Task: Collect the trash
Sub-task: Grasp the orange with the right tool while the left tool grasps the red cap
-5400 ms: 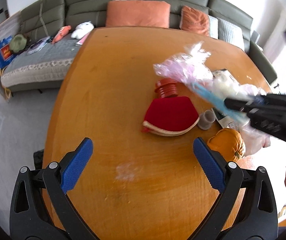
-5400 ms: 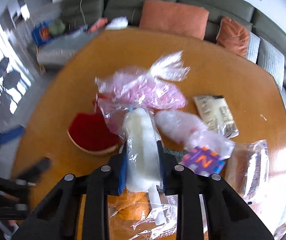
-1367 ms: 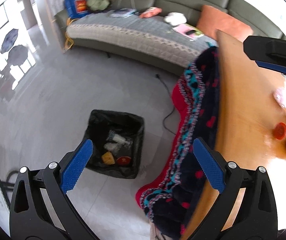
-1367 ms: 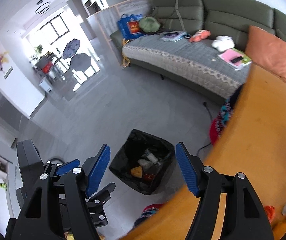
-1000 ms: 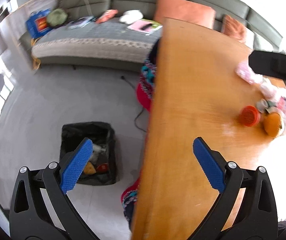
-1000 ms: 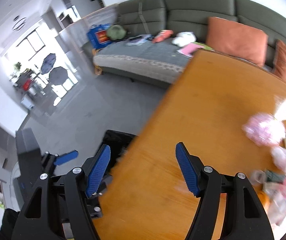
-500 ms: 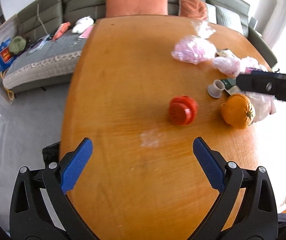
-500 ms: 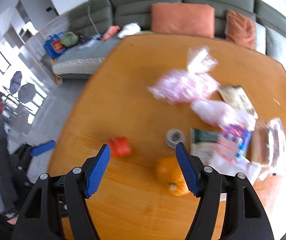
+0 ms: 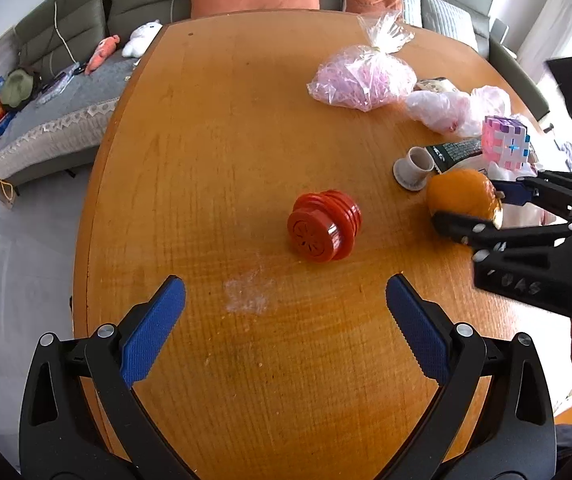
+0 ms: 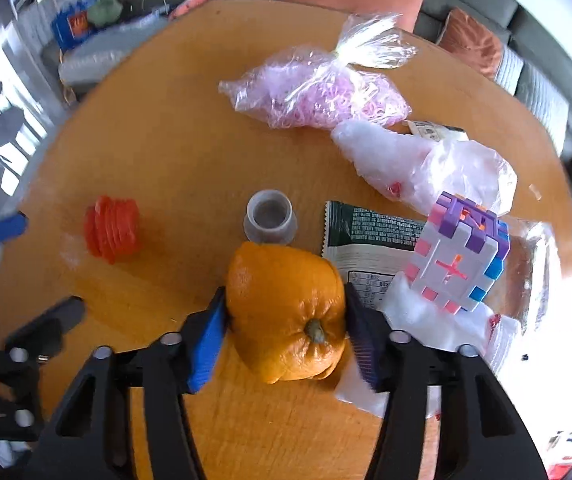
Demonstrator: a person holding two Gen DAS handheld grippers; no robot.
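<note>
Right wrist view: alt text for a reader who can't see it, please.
The right gripper has its jaws closed on a wrinkled orange fruit over a round wooden table, with a small grey cup, plastic bags and a pastel puzzle cube beyond.

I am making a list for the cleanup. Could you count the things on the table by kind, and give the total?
Fruit: 1, the orange, between the pads of the right claw
Red ribbed toy: 1
Small grey cup: 1
Block cube: 1
Plastic bags: 2, the pink bag and the white bag
Printed packets: 2, the green packet and the far packet
Total: 8
</note>
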